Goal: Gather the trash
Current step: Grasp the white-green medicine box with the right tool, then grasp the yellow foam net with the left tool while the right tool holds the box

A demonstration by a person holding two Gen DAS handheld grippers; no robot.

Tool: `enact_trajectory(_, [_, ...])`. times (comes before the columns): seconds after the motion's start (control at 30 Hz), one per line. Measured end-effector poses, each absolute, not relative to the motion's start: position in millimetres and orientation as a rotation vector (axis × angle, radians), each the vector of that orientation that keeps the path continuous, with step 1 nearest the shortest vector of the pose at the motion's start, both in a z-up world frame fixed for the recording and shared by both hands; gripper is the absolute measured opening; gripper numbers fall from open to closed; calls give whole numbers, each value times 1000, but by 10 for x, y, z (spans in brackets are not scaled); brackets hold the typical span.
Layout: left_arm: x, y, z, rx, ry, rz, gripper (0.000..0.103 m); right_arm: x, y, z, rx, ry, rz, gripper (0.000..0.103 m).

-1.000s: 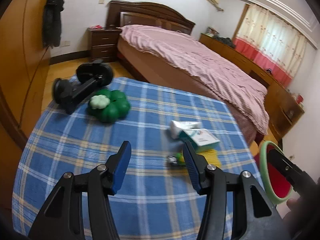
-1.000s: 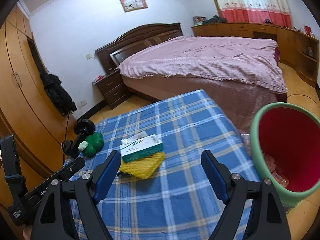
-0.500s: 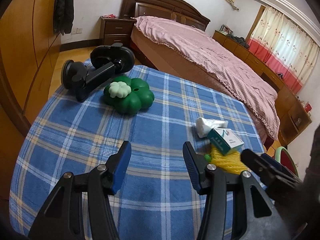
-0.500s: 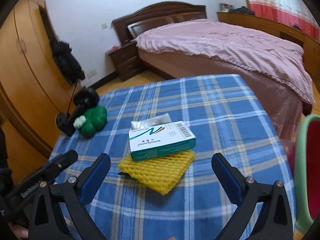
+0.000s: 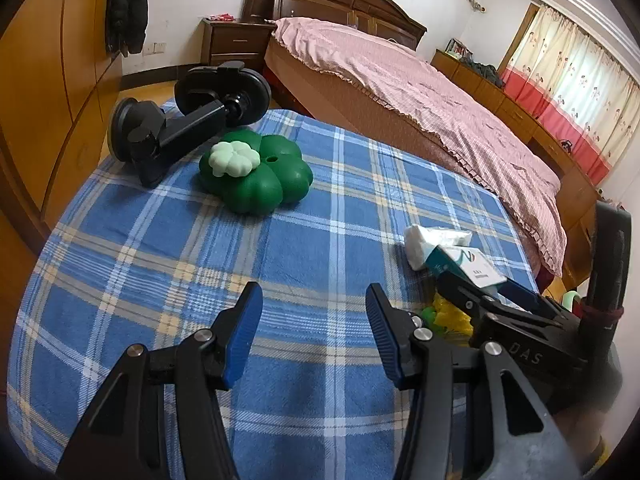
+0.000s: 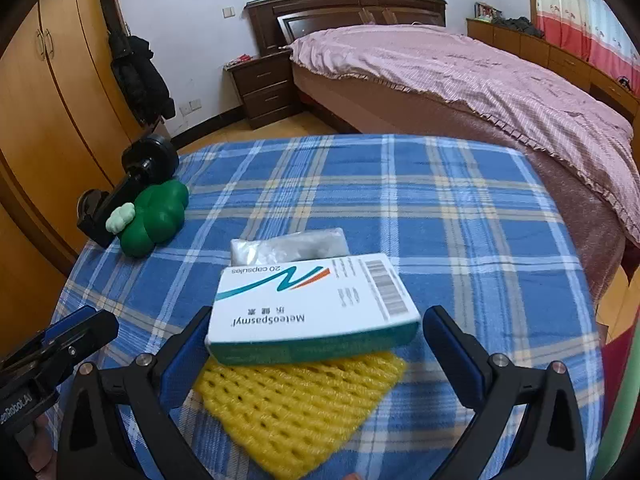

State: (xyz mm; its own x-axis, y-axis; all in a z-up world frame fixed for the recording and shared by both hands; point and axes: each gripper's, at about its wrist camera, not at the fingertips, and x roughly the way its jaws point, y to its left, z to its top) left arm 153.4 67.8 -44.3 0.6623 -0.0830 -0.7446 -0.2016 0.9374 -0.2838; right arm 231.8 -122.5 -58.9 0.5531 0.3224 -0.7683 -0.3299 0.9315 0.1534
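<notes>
Two handheld grippers work over a table covered in a blue plaid cloth (image 6: 460, 208), in a bedroom with a pink-covered bed (image 6: 480, 76) filling the upper right of both views.

In the right wrist view, the right gripper (image 6: 316, 344) fills the bottom of the frame, its jaws spread wide. Between them, at lower centre, lies a white and teal medicine box (image 6: 308, 304). The box rests on a yellow foam net (image 6: 296, 400), with a crumpled clear wrapper (image 6: 288, 246) touching its far edge. The left finger looks close to the box end; the right finger stands apart from it. Nothing is gripped. A sliver of a green-rimmed bin (image 6: 624, 400) shows at the lower right edge.

In the left wrist view, the left gripper (image 5: 314, 338) hangs at bottom centre, jaws open and empty over bare cloth. A green clover-shaped object (image 5: 260, 180) and a black suction mount (image 5: 180, 120) sit at the upper left.

The step in hand appears to be lining up on the box. The next move likely calls for closing squarely on its ends without catching the net, then carrying it to the bin
</notes>
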Motion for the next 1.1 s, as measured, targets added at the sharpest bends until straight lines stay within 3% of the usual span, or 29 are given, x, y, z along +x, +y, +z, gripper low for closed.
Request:
enact_trajectory(0.17, [1550, 674, -463, -361, 856, 70, 54, 2382, -1254, -654, 36, 932, 398, 102])
enact_trajectory(0.23, [1549, 673, -464, -361, 857, 70, 54, 2369, -1293, -636, 61, 917, 395, 92])
enact_trajectory(1.1, [1675, -172, -245, -204, 857, -170, 54, 1466, -2354, 52, 254, 707, 222, 92])
